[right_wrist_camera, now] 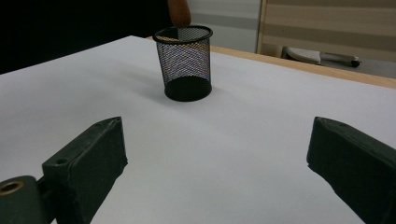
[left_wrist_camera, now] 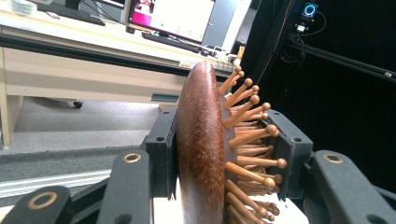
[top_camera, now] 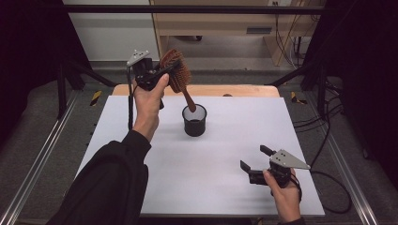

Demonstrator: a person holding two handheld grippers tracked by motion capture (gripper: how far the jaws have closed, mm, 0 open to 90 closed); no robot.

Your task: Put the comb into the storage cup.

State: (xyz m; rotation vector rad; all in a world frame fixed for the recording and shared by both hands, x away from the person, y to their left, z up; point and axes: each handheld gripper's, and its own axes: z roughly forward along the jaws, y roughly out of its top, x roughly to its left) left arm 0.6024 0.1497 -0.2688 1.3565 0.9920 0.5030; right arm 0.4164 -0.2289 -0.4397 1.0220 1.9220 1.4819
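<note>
A: Nearest to us, we are seeing the right tongs point(top_camera: 252, 164) resting low over the white tabletop point(top_camera: 216, 178), jaws standing wide apart with nothing between them. In the right gripper view there is bare white surface between the two black jaws.

B: Agreed. Farther in, we are looking at the black mesh cup point(top_camera: 194, 120), standing upright on the tabletop, well apart from the right tongs.

A: Above it, we are finding the wooden hairbrush point(top_camera: 177, 71). The left tongs point(top_camera: 165, 71) are clamping its head, and the handle is slanting down so that its tip is sitting just at the cup's rim. We cannot tell whether the tip is touching the mesh.

B: In the left gripper view we are seeing that grip up close: one jaw is pressing on the smooth brown back of the hairbrush point(left_wrist_camera: 201, 149), the other on the side of the wooden bristles point(left_wrist_camera: 252, 140).

A: Farthest off, a desk point(left_wrist_camera: 93, 51) with a monitor point(left_wrist_camera: 173, 16) is standing behind the brush.
</note>
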